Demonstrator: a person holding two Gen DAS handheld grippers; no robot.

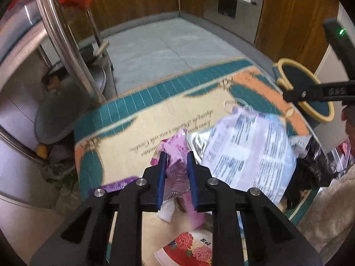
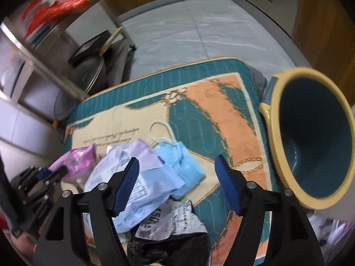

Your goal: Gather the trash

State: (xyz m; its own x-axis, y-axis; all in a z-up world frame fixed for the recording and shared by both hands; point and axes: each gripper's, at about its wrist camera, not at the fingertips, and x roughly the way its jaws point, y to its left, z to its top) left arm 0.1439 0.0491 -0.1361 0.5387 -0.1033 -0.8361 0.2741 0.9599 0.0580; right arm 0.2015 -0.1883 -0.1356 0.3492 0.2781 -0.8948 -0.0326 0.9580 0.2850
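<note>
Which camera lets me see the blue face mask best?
The right wrist view: the blue face mask lies in plain sight on the mat, ear loops showing. In the left wrist view it is nearly all hidden behind the big printed wrapper.

On the quilted mat point(image 2: 221, 115): one pink wrapper point(image 1: 175, 170), one pale lilac printed pouch point(image 2: 133, 177), one blue face mask point(image 2: 184, 164), one black bag point(image 2: 168, 248), one black-and-white printed wrapper point(image 2: 175, 219), one red floral packet point(image 1: 188, 248). Beside the mat's right edge: one bin point(image 2: 310, 137), teal with cream rim. Two grippers counted: left point(image 1: 176, 157), right point(image 2: 177, 161).
</note>
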